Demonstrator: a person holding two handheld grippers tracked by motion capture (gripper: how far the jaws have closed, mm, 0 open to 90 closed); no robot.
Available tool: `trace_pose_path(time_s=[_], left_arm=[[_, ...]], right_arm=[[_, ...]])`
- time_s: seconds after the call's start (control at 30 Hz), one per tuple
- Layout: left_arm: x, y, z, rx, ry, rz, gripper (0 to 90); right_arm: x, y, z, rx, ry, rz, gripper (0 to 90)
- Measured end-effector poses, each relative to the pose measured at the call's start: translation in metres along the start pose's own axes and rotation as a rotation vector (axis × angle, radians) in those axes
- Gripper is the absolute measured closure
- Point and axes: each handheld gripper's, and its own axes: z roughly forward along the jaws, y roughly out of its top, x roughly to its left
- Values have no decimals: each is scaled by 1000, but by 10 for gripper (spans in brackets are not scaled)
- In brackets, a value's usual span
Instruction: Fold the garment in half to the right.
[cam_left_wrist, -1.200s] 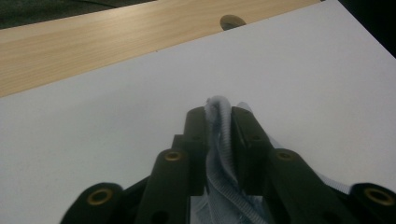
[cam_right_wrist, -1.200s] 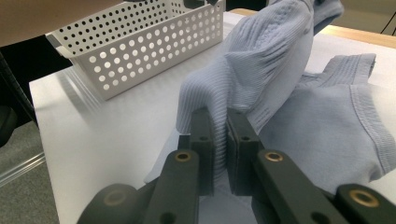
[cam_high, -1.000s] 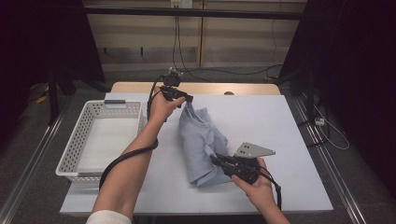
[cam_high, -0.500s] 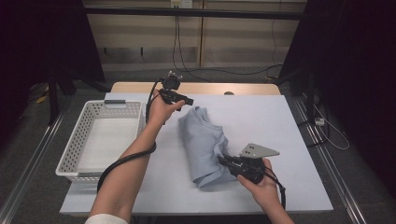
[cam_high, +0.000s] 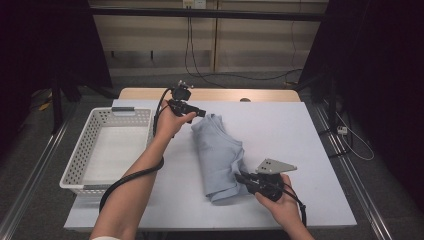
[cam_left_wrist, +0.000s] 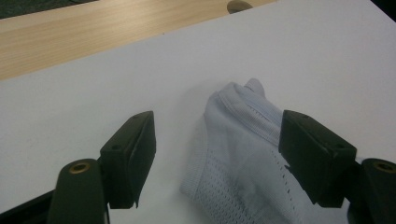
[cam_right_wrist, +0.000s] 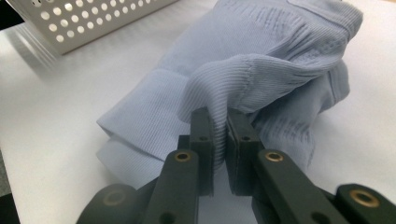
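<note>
A light blue knit garment (cam_high: 217, 150) lies folded lengthwise in the middle of the white table (cam_high: 310, 125). My left gripper (cam_high: 199, 113) hovers at its far end. In the left gripper view its jaws have just been opening and the left gripper (cam_left_wrist: 217, 128) stands open, with the garment's end (cam_left_wrist: 233, 163) lying loose between the pads. My right gripper (cam_high: 241, 176) sits at the garment's near right side. In the right gripper view the right gripper (cam_right_wrist: 219, 119) is shut on a raised fold of the garment (cam_right_wrist: 261, 56).
A white perforated basket (cam_high: 75, 165) stands at the table's left side, and its wall (cam_right_wrist: 93, 18) appears in the right gripper view. A wooden strip (cam_high: 150, 94) runs along the table's far edge. Dark rails flank the table.
The left gripper's jaws spread apart and let the garment's far end drop flat onto the table. The right gripper kept its grip on the fold.
</note>
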Motion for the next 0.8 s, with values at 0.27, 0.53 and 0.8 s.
trace_pose_path(time_s=[0.27,0.53,0.8], left_arm=[[-4,-6,-3,11,-9,8,244],[-7,-12,-6,11,-16,8,224],[-12,-17,-8,16,-26,13,199]], right_arm=[[-4,-9,1,43,2,9,838],[-6,-11,0,48,-2,1,836],[-14,-11,-5,29,-26,23,676]])
